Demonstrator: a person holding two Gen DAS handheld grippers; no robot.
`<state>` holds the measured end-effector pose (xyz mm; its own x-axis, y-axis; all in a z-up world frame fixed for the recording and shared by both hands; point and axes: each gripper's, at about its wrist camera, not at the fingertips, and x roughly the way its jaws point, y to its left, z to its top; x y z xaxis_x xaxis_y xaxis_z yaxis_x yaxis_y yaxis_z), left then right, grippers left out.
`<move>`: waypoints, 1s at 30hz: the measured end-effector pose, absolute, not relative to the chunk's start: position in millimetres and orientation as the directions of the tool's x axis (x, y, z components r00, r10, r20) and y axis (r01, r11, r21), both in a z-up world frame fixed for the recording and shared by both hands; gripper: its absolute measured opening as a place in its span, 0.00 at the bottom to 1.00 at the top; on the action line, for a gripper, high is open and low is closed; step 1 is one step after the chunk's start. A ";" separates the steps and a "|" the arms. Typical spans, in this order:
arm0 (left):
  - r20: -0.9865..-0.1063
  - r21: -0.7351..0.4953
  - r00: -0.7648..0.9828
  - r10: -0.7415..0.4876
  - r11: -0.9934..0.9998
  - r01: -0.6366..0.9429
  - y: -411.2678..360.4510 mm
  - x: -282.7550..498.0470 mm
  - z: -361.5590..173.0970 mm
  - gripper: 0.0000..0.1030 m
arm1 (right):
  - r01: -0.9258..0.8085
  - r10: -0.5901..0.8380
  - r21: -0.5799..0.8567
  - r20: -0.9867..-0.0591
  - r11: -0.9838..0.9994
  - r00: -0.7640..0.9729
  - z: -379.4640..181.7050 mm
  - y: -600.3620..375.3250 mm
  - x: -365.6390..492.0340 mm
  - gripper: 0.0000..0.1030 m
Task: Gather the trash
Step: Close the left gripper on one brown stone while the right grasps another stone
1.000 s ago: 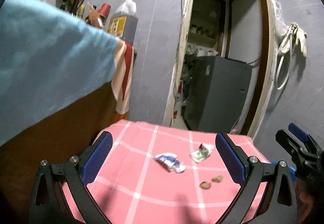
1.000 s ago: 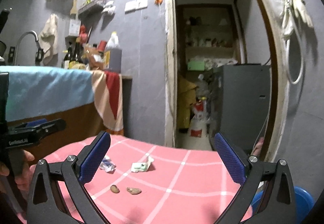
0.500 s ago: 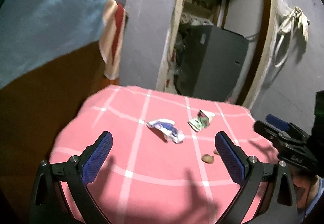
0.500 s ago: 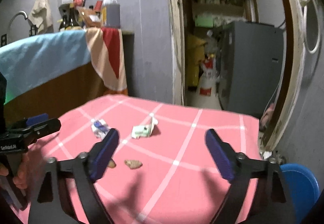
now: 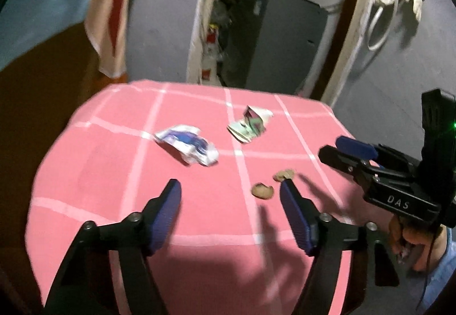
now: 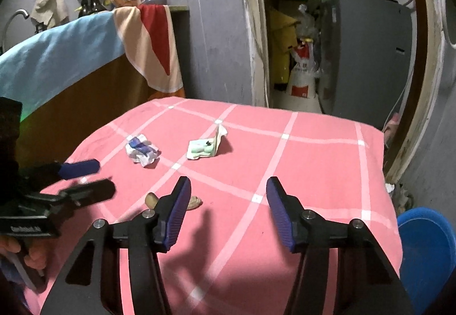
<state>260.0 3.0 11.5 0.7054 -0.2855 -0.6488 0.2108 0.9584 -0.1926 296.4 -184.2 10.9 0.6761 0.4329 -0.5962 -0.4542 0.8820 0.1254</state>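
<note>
On the pink checked tablecloth [image 5: 114, 178] lie a crumpled white-and-blue wrapper [image 5: 188, 146] [image 6: 141, 151], a folded green-and-white wrapper [image 5: 249, 126] [image 6: 206, 145] and two brown nut shells [image 5: 262, 190] [image 6: 196, 202]. My left gripper [image 5: 230, 198] is open and empty, hovering over the cloth short of the blue wrapper, its right finger beside the shells. My right gripper [image 6: 228, 201] is open and empty above the cloth, its left finger over the shells. Each gripper shows in the other's view, the right one [image 5: 344, 151] and the left one [image 6: 91, 178].
A blue bin [image 6: 424, 252] stands on the floor off the table's right corner. A cloth-draped counter [image 6: 71, 58] runs along the left. An open doorway with a grey cabinet [image 6: 364, 58] and a sack lies behind the table.
Both grippers tilted down and moved forward over the table, closer to the trash. The jaws of both have narrowed but remain open.
</note>
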 end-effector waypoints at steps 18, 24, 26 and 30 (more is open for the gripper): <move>-0.748 -0.182 0.589 -0.306 0.948 0.261 -29.8 289.8 -7.5 0.23 | -0.439 0.450 0.191 -0.644 0.878 0.619 2.6 -189.5 312.1 0.51; -0.750 -0.196 0.587 -0.306 0.950 0.244 -25.3 291.7 -7.2 0.15 | -0.451 0.448 0.181 -0.662 0.874 0.602 -0.2 -184.0 313.9 0.51; -0.748 -0.200 0.589 -0.306 0.950 0.239 -22.5 291.5 -6.7 0.15 | -0.459 0.449 0.178 -0.668 0.871 0.594 -1.0 -181.8 314.4 0.51; -0.745 -0.205 0.600 -0.291 0.956 0.210 -15.0 289.5 -6.0 0.14 | -0.486 0.460 0.174 -0.686 0.856 0.564 -3.6 -173.0 315.5 0.51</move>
<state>289.5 -15.0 -6.0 0.5996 -0.2914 -0.7453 0.2102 0.9560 -0.2046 315.5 -173.0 -3.6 0.5645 0.4597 -0.6856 -0.4864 0.8563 0.1737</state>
